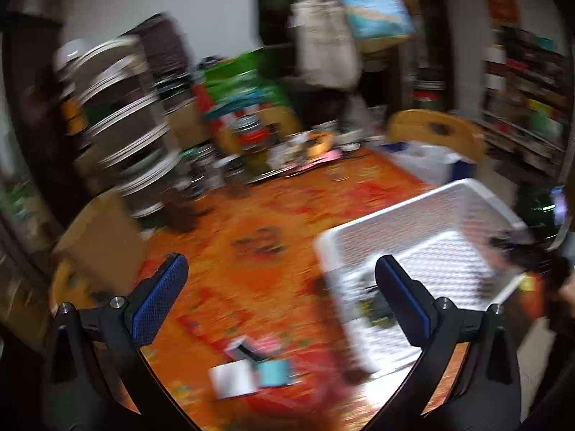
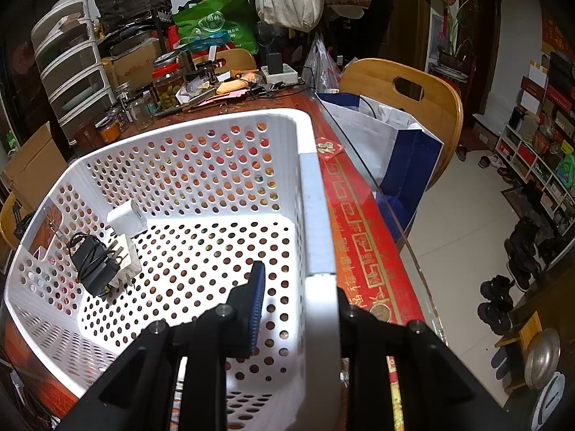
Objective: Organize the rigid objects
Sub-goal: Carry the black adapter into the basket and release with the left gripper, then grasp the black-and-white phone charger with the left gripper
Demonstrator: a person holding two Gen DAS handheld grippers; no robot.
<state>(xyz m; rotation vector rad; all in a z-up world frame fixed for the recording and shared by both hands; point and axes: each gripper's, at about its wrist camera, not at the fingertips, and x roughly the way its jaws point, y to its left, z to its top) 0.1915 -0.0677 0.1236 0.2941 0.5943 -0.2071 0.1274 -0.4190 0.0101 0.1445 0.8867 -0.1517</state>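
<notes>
A white perforated basket (image 2: 230, 165) stands on the red-orange table; it also shows blurred in the left wrist view (image 1: 424, 215). My right gripper (image 2: 298, 287) is shut on the basket's right wall, one finger inside, one outside. Inside lie a black charger with coiled cord (image 2: 93, 262) and a white plug adapter (image 2: 127, 221). My left gripper (image 1: 280, 283) is open and empty above the table, left of the basket. Small boxes, white and teal (image 1: 251, 373), lie on the table below it.
Jars (image 2: 167, 86), a drawer tower (image 2: 72, 68), a cardboard box (image 1: 104, 240) and clutter line the table's far side. A wooden chair (image 2: 406, 97) with a blue-white bag (image 2: 395, 143) stands right of the table edge. Shoes and shelves are on the floor at right.
</notes>
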